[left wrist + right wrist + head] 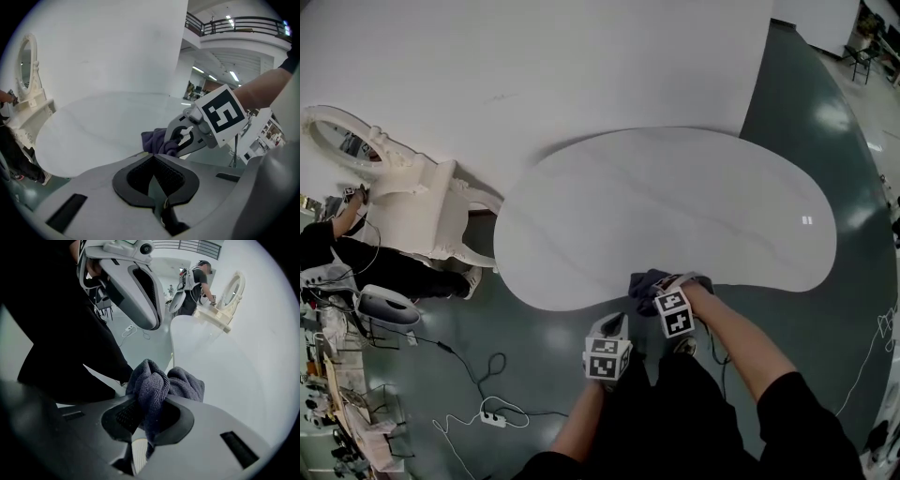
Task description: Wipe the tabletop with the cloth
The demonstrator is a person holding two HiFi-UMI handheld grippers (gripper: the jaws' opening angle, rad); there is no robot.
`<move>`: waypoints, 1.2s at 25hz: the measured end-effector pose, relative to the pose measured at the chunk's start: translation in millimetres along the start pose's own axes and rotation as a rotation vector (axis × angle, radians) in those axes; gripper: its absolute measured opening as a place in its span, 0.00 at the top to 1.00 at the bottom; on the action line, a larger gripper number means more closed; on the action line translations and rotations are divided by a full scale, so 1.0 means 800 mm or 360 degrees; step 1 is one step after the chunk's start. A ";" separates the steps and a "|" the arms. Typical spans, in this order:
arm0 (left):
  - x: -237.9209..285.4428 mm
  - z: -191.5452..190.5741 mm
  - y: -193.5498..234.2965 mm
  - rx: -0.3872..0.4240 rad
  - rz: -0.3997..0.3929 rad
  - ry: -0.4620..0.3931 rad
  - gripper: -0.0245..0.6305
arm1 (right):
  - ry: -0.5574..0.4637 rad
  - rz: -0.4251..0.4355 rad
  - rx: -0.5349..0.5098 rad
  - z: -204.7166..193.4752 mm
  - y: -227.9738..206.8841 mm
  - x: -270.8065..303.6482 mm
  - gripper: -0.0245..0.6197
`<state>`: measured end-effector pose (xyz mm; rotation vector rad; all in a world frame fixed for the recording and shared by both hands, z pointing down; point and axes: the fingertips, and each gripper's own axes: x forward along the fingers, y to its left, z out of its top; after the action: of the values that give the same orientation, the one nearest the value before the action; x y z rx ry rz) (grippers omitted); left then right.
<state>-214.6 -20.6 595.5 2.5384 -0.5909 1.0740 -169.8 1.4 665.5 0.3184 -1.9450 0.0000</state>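
A dark grey-blue cloth [648, 282] lies bunched on the near edge of the white oval tabletop [675, 206]. My right gripper [659, 292] is shut on it; the cloth [154, 390] bulges up out of the jaws in the right gripper view, and the cloth [159, 142] shows again in the left gripper view. My left gripper [613, 328] hangs just off the table's near edge, below and left of the right one. Its jaws are shut with nothing between them [157, 185].
A white dressing table with an oval mirror [356, 150] stands at the left, with a person [337, 246] working beside it. A white power strip and cables [492, 417] lie on the green floor. A white wall [534, 66] backs the table.
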 end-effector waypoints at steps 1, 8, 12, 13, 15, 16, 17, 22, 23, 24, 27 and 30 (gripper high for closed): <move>0.005 0.003 -0.010 0.0014 -0.0007 -0.0001 0.95 | 0.0002 -0.0009 0.0013 -0.011 0.003 -0.005 0.89; 0.044 0.025 -0.066 0.0093 -0.0070 0.0036 0.95 | 0.0008 -0.0097 0.0136 -0.078 0.023 -0.034 0.89; 0.066 0.044 -0.100 0.0154 -0.0109 0.0043 0.95 | 0.0007 -0.0137 0.0208 -0.117 0.031 -0.051 0.89; 0.070 0.048 -0.107 0.0176 -0.0122 0.0051 0.95 | 0.0006 -0.0144 0.0231 -0.126 0.034 -0.056 0.89; 0.078 0.055 -0.121 0.0216 -0.0151 0.0069 0.95 | 0.0005 -0.0161 0.0263 -0.141 0.040 -0.063 0.89; 0.082 0.059 -0.127 0.0235 -0.0165 0.0074 0.95 | 0.0007 -0.0173 0.0271 -0.148 0.043 -0.067 0.89; 0.085 0.063 -0.133 0.0253 -0.0178 0.0075 0.95 | 0.0012 -0.0186 0.0277 -0.155 0.046 -0.070 0.89; 0.102 0.072 -0.173 0.0336 -0.0250 0.0086 0.95 | 0.0039 -0.0231 0.0346 -0.191 0.072 -0.087 0.89; 0.106 0.074 -0.178 0.0348 -0.0266 0.0091 0.95 | 0.0039 -0.0232 0.0364 -0.196 0.075 -0.090 0.89; 0.110 0.078 -0.180 0.0357 -0.0281 0.0094 0.95 | 0.0039 -0.0231 0.0378 -0.200 0.076 -0.092 0.89; 0.129 0.094 -0.187 0.0375 -0.0327 0.0101 0.95 | 0.0049 -0.0233 0.0412 -0.214 0.076 -0.098 0.89; 0.154 0.109 -0.213 0.0418 -0.0385 0.0105 0.95 | 0.0050 -0.0245 0.0468 -0.237 0.094 -0.111 0.89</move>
<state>-0.7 57.7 605.4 2.6926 -0.1252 1.2068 17.2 121.8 669.7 0.6582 -1.8849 0.1905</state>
